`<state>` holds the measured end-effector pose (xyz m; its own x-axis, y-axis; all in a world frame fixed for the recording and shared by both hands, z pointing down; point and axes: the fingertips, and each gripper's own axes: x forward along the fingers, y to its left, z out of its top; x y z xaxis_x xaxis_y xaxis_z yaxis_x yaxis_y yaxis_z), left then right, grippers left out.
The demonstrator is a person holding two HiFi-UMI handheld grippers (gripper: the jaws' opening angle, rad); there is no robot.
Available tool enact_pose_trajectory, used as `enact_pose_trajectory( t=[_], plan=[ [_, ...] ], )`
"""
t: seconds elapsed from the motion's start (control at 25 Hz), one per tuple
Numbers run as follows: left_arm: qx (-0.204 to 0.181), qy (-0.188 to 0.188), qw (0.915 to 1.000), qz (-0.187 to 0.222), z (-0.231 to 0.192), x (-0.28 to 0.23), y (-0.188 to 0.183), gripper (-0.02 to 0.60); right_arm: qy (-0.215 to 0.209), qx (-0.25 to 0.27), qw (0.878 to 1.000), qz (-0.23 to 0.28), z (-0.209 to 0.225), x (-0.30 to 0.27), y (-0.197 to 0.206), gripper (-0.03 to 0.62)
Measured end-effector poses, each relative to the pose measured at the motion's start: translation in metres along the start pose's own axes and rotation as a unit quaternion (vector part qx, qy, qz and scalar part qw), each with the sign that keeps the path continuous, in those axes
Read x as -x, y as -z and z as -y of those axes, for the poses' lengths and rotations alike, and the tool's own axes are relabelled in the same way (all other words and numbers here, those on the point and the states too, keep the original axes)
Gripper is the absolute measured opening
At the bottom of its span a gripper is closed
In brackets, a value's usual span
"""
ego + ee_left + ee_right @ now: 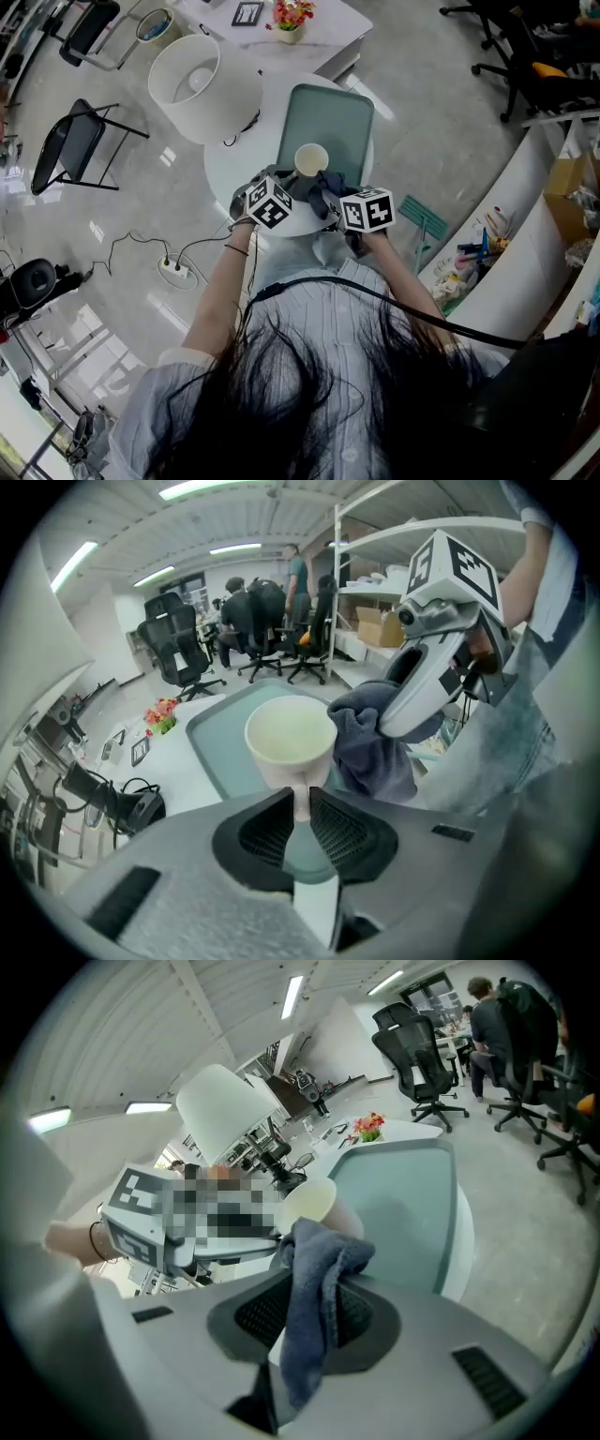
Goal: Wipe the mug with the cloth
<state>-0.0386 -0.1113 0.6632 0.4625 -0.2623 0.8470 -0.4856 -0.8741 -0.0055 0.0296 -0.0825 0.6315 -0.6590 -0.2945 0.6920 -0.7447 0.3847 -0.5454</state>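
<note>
Now the left claw clamps the mug handle, while the right claw pinches the cloth just right of it.

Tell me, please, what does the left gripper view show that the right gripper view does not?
Only the left gripper view shows the left gripper shut on the handle of the cream mug, and a shelving rack behind. Only the right gripper view shows the right gripper shut on the blue cloth, which hangs down between its jaws. Both views show the mug, the cloth beside it and the green tray.
</note>
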Motion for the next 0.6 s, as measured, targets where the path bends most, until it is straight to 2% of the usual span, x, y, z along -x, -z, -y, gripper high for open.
enact_pose_trajectory(
  t=[0.16,0.32,0.4,0.52,0.6],
  plan=[
    [-0.061,0.014,0.9977,-0.026,-0.007,0.002,0.005,0.066,0.006,0.002,1.0,0.004,0.003,0.002,-0.004,0.087],
    [-0.128,0.029,0.99,-0.051,-0.013,0.001,0.007,0.066,0.013,0.004,1.0,0.007,0.009,0.005,-0.008,0.087],
    [-0.166,0.036,0.9836,-0.061,-0.015,0.001,0.007,0.066,0.016,0.004,1.0,0.011,0.012,0.007,-0.01,0.087],
    [-0.231,0.032,0.9694,-0.078,-0.021,0.002,0.004,0.066,0.02,0.003,1.0,0.013,0.015,0.01,-0.013,0.087],
    [-0.26,0.027,0.9611,-0.089,-0.026,0.002,0.003,0.066,0.021,0.001,1.0,0.015,0.017,0.01,-0.014,0.087]
  ],
)
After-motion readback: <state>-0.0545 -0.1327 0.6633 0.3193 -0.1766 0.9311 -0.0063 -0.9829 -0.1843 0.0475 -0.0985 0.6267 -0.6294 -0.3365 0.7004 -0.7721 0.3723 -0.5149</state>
